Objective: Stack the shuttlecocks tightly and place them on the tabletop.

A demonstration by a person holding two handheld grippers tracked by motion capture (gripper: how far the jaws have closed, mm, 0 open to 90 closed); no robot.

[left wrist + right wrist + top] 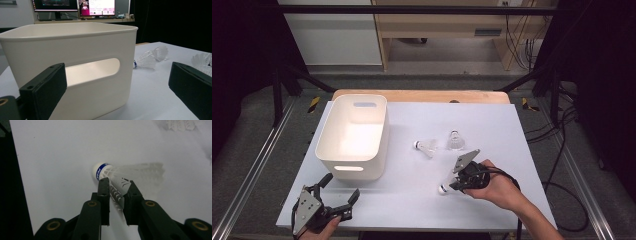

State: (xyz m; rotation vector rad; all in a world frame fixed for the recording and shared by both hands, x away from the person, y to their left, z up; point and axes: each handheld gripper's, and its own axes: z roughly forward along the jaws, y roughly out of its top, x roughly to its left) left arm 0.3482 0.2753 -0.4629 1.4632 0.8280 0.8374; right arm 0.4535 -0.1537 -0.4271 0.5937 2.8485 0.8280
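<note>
Right gripper (116, 186): jaws closed on the skirt of a shuttlecock (130, 173), pads pressing its near edge; the blue-banded cork tip sticks out just past the left jaw.
Held shuttlecock in the high view (445, 187): between the jaws, at or just above the table (412, 200); contact cannot be told.
Left gripper (341, 192): jaws wide apart, nothing between them.
Bin (354, 135): just ahead of the left gripper, handle slot facing it.
Other shuttlecocks: one lying (425, 146) and one standing (455, 141), beyond the right gripper, near each other.
</note>
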